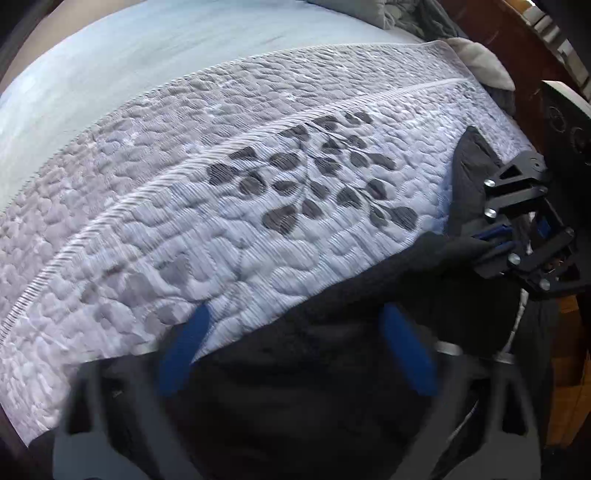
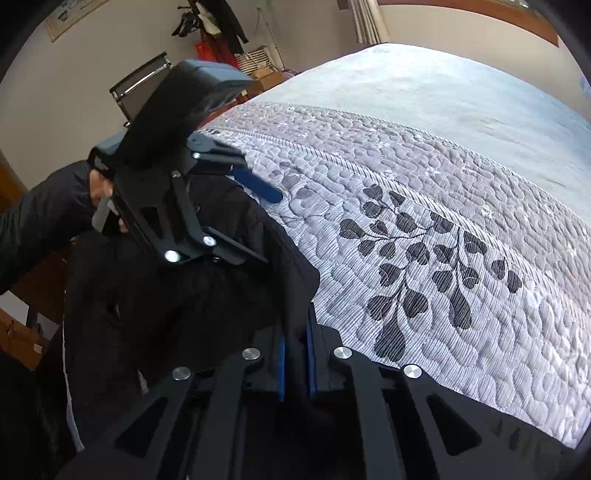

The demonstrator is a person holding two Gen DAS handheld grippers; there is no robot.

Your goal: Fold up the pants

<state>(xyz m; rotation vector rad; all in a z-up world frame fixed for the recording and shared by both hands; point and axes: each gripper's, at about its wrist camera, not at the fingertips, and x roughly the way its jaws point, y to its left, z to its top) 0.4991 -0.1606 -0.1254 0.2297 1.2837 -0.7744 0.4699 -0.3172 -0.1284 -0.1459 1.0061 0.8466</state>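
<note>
The black pants (image 1: 332,369) lie bunched over the near edge of a quilted mattress. In the left wrist view my left gripper (image 1: 295,350) hovers over them, its blurred blue fingers (image 1: 184,350) wide apart. One finger is over the mattress and the other over the cloth, and neither presses on it. My right gripper (image 1: 491,242) at the right edge is shut on a fold of the pants. In the right wrist view its pads (image 2: 282,362) pinch black cloth between them, and the pants (image 2: 203,295) hang to the left. The left gripper's blue finger (image 2: 258,188) sticks out above them.
The mattress (image 2: 443,295) has a dark leaf pattern, and a pale blue sheet (image 1: 147,55) covers it farther back. Grey bedding (image 1: 406,14) and a pale cloth (image 1: 480,62) lie at the far corner by a wooden frame (image 1: 517,44). A person's dark sleeve (image 2: 37,221) and a chair (image 2: 140,85) are at left.
</note>
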